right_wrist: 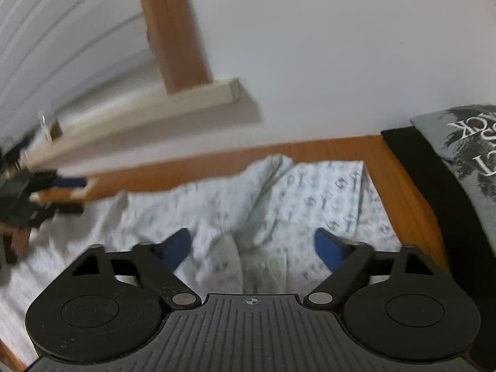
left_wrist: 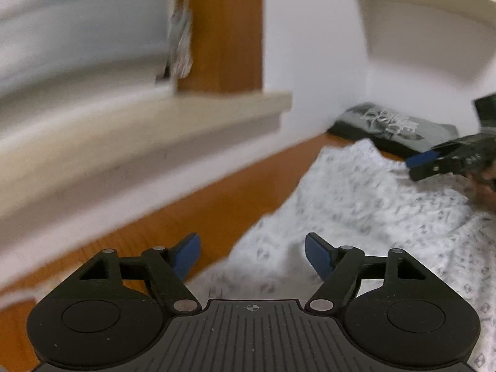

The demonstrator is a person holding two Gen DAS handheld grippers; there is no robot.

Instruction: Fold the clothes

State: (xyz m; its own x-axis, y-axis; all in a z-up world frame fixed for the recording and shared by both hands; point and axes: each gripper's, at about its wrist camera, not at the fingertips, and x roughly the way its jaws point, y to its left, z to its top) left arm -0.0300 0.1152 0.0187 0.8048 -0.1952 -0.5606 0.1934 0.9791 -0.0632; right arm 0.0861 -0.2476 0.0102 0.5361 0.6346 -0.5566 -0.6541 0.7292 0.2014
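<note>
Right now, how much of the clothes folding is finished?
Done: a dark printed T-shirt lies folded by the wall. In hand: nothing; the left gripper and right gripper are open above the white patterned garment. Left: that garment lies rumpled on the wooden table, not yet folded.

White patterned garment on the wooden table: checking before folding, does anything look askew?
Yes. The white patterned garment lies rumpled, a raised ridge of cloth running through its middle, not flat. Both grippers are open above it.
</note>
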